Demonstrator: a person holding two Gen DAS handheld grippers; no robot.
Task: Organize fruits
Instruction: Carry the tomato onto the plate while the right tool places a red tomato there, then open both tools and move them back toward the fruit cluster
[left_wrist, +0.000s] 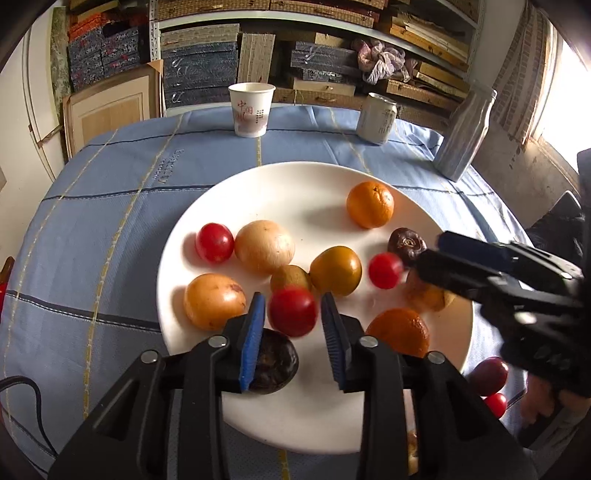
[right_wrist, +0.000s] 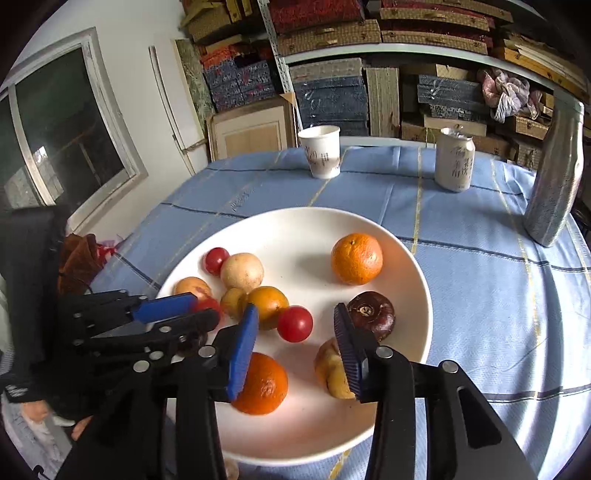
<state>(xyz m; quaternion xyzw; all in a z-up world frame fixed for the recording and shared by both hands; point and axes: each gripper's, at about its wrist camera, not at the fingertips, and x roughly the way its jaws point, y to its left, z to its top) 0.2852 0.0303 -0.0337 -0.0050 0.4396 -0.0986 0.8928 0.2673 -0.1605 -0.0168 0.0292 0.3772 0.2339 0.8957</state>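
A white plate (left_wrist: 314, 184) (right_wrist: 295, 229) on the blue tablecloth holds several fruits: oranges (left_wrist: 370, 204) (right_wrist: 356, 258), red cherry tomatoes, tan round fruits (left_wrist: 264, 246) and dark brown ones (left_wrist: 407, 240) (right_wrist: 371, 314). My left gripper (left_wrist: 293, 306) is open over the plate's near side, and a blurred red tomato (left_wrist: 292, 312) sits between its blue pads without clear contact. My right gripper (right_wrist: 295, 321) is open over the plate's right part, and a red tomato (right_wrist: 294, 324) (left_wrist: 385, 270) lies loose between its fingers. Each gripper shows in the other's view.
A paper cup (left_wrist: 252, 109) (right_wrist: 320, 150), a white can (left_wrist: 377, 117) (right_wrist: 453, 158) and a grey bottle (left_wrist: 466, 131) (right_wrist: 554, 173) stand at the table's far side. A purple fruit (left_wrist: 488, 374) and a small tomato (left_wrist: 495, 404) lie off the plate. Shelves of boxes stand behind.
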